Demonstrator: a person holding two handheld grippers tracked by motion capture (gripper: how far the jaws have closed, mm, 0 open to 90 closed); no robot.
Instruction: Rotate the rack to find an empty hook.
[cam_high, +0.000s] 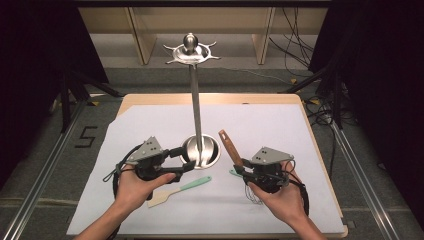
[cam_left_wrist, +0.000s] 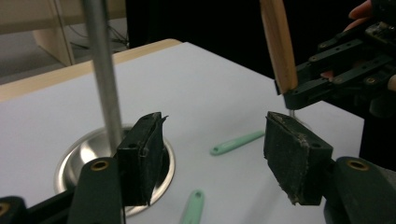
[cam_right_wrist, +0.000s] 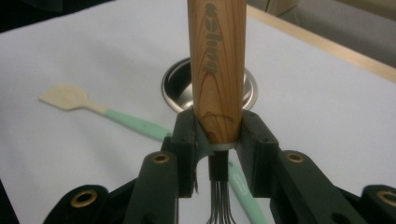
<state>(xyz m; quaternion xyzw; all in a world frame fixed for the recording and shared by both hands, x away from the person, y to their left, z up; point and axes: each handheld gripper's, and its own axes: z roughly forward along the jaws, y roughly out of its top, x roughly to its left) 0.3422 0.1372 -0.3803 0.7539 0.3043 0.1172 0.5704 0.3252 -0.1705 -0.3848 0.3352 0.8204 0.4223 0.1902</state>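
Observation:
A whisk with a wooden handle stands tilted up from my right gripper, whose jaws are shut on the handle's lower end; the wires hang below the pads. The same handle rises at the top right of the left gripper view. My left gripper is open and holds nothing, just left of the round base of a metal stand. Its pads stand wide apart, with the stand's pole behind them.
The stand's pole rises to a hooked crown. A mint-handled spatula lies on the white sheet in front of the base. A second mint utensil lies under the right gripper. The table edge runs at the right.

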